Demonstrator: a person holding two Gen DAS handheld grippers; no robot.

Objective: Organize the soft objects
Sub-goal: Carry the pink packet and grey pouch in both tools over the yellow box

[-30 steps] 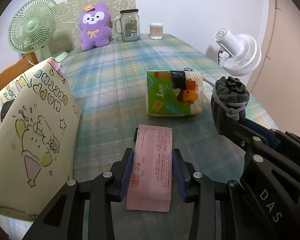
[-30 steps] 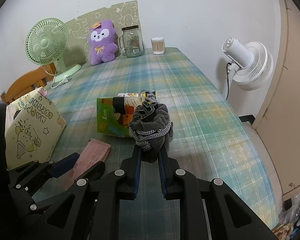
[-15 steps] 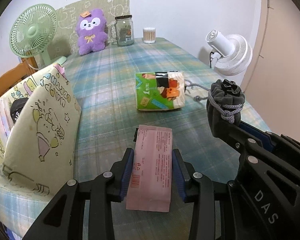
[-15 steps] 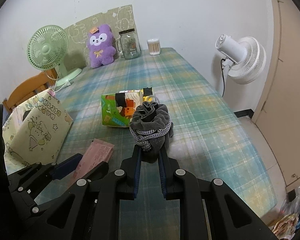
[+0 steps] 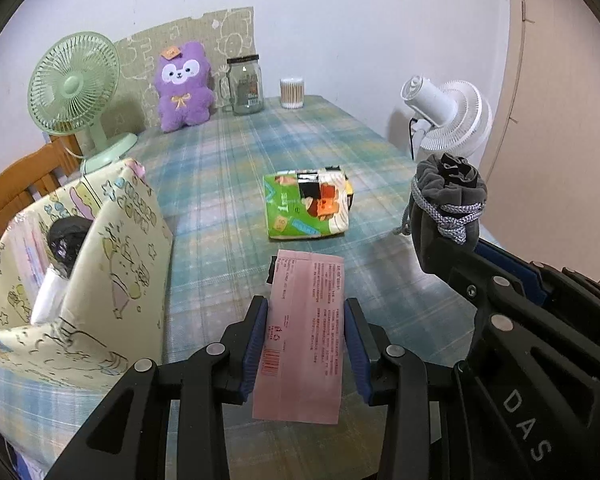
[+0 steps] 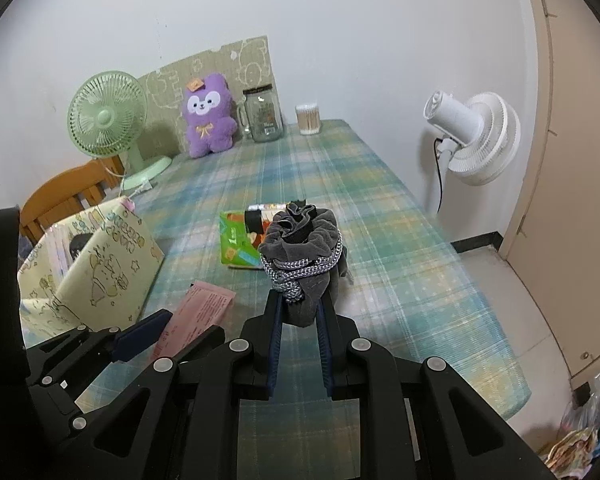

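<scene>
In the left wrist view, the left tongs (image 5: 305, 340) are pointing steeply down toward the table (image 5: 228, 184) and pinching one pink packet (image 5: 305, 336) between their blue pads, the packet hanging above the plaid cloth. At the right, the right tongs (image 5: 446, 236) are reaching in, carrying one grey drawstring pouch (image 5: 448, 200). One green tissue pack (image 5: 306, 206) is lying on the table beyond the packet. One cartoon-printed bag (image 5: 100, 280) is standing open at the left; something dark inside it is too hidden to name. One purple plush (image 5: 184, 88), one glass jar (image 5: 245, 86) and one green fan (image 5: 74, 80) are sitting at the far end.

In the right wrist view, the right tongs (image 6: 300, 312) are angling downward, squeezed narrow around the grey drawstring pouch (image 6: 302, 256), which is covering part of the green tissue pack (image 6: 240, 246). The left tongs (image 6: 168, 334) are showing at lower left, partly cut off, with the pink packet (image 6: 204, 312) in them. One white fan (image 6: 474, 136) is standing beside the table (image 6: 380, 216).
</scene>
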